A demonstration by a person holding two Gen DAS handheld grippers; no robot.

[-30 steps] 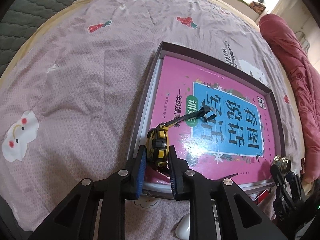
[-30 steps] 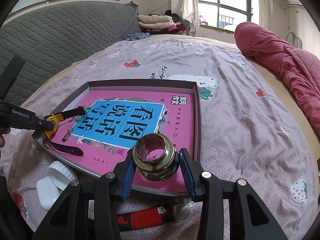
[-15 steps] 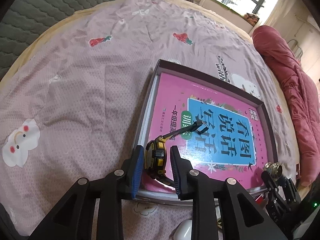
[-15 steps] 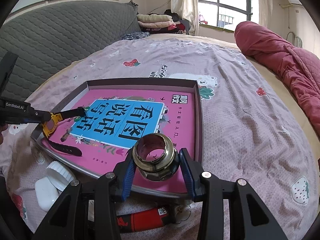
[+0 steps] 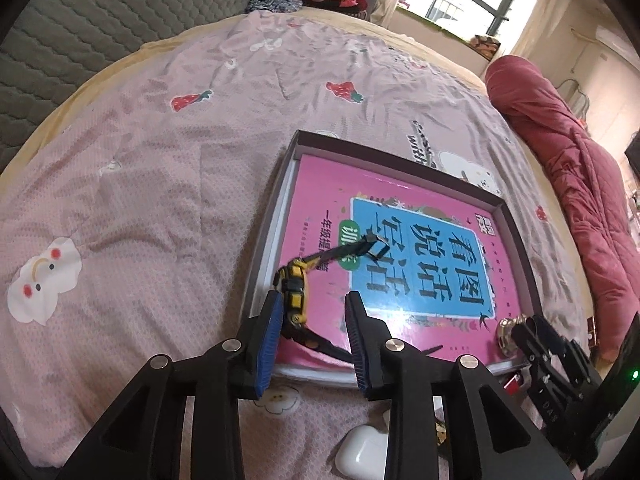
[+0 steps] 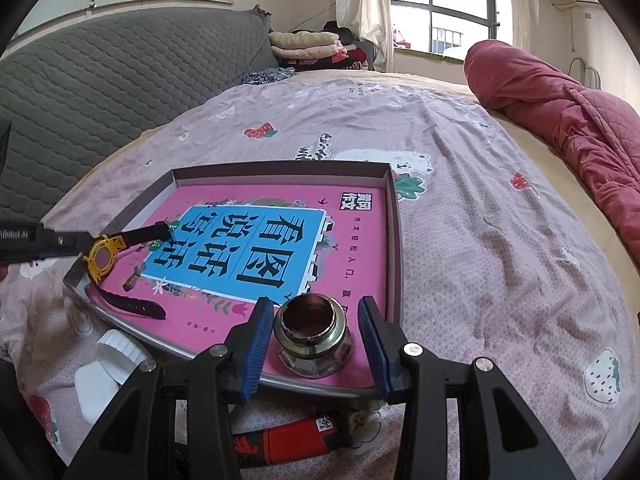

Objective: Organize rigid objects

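Bed (image 6: 500, 208), shallow tray (image 6: 394, 240) with pink book (image 6: 360, 248).
Left tool (image 5: 312, 312) opening, yellow watch (image 5: 294, 296) between the pads, lying on book. Right tool (image 6: 316, 340) spread; metal ring fitting (image 6: 314, 336) stands loose between, tray's near corner.

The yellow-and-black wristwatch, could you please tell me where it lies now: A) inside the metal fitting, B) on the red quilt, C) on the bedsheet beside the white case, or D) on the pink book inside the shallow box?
D: the yellow-and-black wristwatch lies on the pink book inside the shallow box.
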